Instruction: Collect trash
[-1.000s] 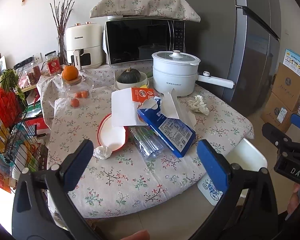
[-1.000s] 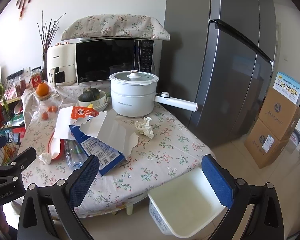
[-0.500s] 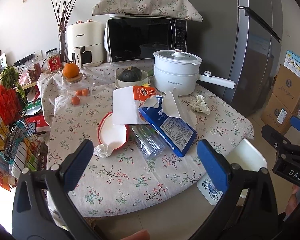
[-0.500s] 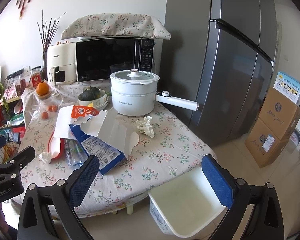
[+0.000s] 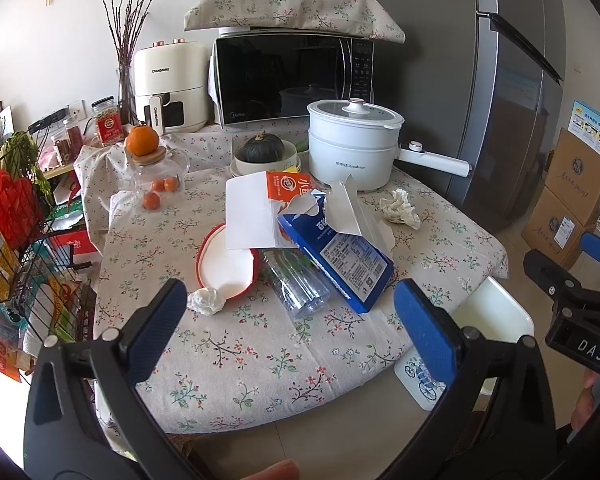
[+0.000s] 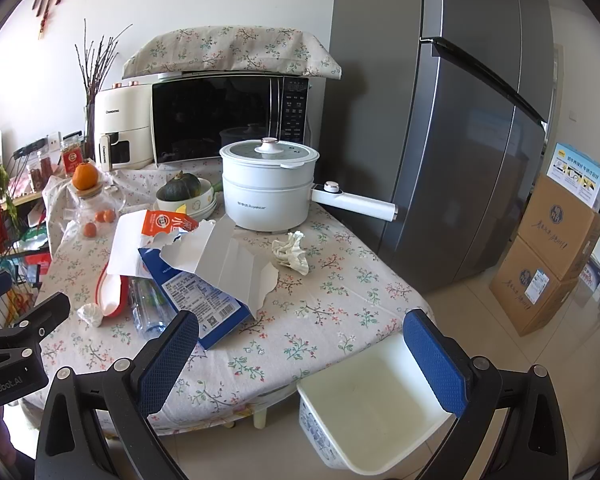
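The table (image 5: 260,360) carries the trash near its middle: torn boxes (image 5: 340,248), a bottle (image 5: 296,284) and crumpled tissues (image 5: 398,210). A white bin (image 6: 376,404) stands below the near right corner to receive it. Left gripper (image 5: 290,316) and right gripper (image 6: 300,354) hover wide, empty.

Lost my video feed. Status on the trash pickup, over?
Both tongs, left and right, open, empty. Torn blue carton, plastic bottle, two tissue wads on table. White bin empty beside it. Path clear.

Bright daylight, sharp centre, fisheye-bent dark edges.
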A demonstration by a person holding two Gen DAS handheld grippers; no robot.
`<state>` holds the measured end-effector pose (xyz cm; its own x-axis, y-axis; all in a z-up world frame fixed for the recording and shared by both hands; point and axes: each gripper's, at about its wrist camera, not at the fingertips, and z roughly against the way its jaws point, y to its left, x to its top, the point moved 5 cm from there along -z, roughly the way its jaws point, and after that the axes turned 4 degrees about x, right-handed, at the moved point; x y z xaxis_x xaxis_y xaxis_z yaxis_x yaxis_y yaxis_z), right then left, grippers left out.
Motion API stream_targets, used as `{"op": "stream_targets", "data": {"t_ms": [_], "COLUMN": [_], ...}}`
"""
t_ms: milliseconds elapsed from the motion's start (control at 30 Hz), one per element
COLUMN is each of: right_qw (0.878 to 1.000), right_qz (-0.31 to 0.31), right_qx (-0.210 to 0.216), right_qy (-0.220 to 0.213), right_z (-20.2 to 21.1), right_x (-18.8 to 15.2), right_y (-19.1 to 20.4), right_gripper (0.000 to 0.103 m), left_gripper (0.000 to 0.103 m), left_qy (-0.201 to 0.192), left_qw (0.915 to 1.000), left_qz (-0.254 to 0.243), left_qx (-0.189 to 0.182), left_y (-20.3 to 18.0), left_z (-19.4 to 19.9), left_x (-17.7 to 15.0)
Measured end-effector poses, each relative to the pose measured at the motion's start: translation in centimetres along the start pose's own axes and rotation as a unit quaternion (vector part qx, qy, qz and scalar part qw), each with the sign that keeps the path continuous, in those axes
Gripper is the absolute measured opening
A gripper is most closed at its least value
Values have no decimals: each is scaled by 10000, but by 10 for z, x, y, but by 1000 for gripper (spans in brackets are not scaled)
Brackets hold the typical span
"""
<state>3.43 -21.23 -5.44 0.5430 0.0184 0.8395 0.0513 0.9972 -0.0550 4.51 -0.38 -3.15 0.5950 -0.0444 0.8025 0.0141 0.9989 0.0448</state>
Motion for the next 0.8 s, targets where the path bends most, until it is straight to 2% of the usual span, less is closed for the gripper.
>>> {"op": "stream_targets", "data": {"t_ms": [800], "right_qw": [10000], "right_qz": [5], "right_qx": [-7], "right_qy": [4], "right_z": [0], "right_x": [0], "right_y": [1], "right_gripper": [103], "left_gripper": [103], "left_qy": [25], "left_qw": [10000], "left_qz": [-5], "left_qx": [18], "left_y": [2], "left_z": [-2], "left_x": [-4]}}
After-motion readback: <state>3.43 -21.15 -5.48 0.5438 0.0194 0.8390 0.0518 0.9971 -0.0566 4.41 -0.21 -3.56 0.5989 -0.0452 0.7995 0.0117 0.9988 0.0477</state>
